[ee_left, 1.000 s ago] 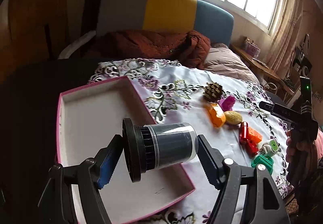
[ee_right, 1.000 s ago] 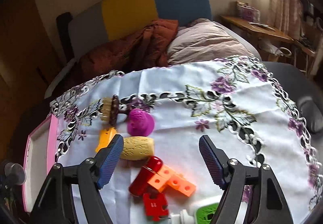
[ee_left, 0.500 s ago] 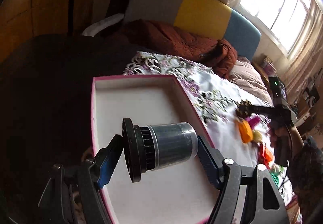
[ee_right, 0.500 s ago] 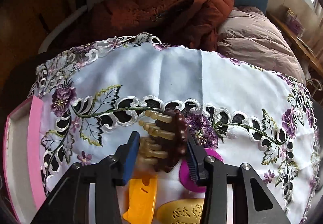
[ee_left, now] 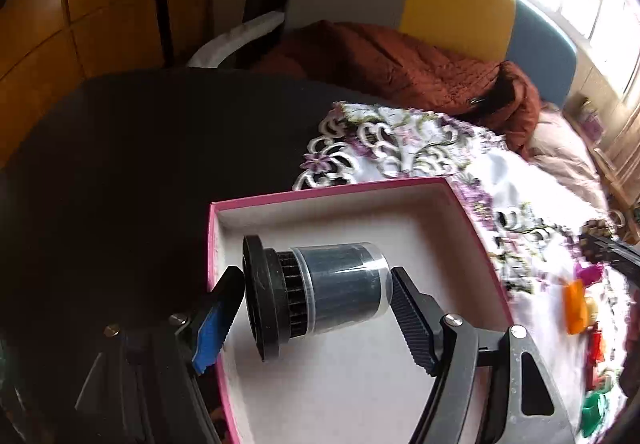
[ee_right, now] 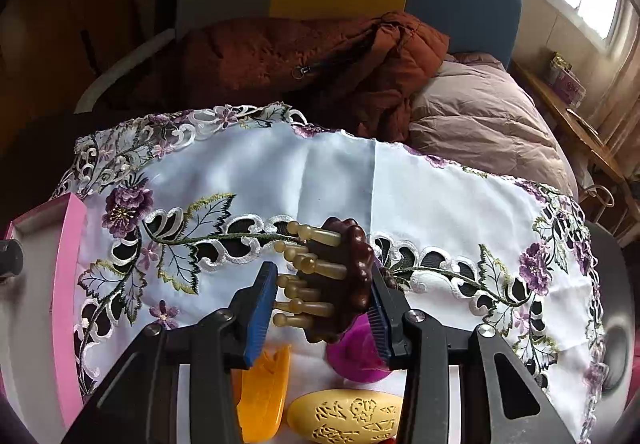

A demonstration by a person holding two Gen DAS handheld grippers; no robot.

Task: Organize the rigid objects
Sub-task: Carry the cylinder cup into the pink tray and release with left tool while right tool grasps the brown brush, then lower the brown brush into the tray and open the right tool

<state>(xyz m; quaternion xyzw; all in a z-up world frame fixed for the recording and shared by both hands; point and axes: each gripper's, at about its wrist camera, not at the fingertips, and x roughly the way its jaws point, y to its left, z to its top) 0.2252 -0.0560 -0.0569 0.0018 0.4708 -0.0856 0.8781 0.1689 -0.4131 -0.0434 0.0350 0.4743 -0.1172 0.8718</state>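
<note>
My left gripper point(ee_left: 316, 292) is shut on a black ribbed cylinder with a clear sleeve point(ee_left: 320, 296), gripped end to end and lying sideways. It hangs over the white inside of the pink-rimmed box point(ee_left: 328, 192), near its far left corner. In the right wrist view my right gripper point(ee_right: 324, 300) is shut on a brown wooden massage brush point(ee_right: 348, 264), whose pale pegs point left. The brush sits just above the floral cloth point(ee_right: 320, 171). The box's pink rim point(ee_right: 68, 284) shows at the left edge there.
An orange piece point(ee_right: 264, 392), a magenta piece point(ee_right: 352, 356) and a yellow carved oval point(ee_right: 348, 420) lie right under the right gripper. More red and green toys point(ee_left: 594, 410) lie further right. A rust jacket point(ee_right: 304, 59) and pillow lie behind the cloth.
My right gripper moved up to the brush and shut on it; a second ago it stood open. My left gripper carried the cylinder left and further over the box.
</note>
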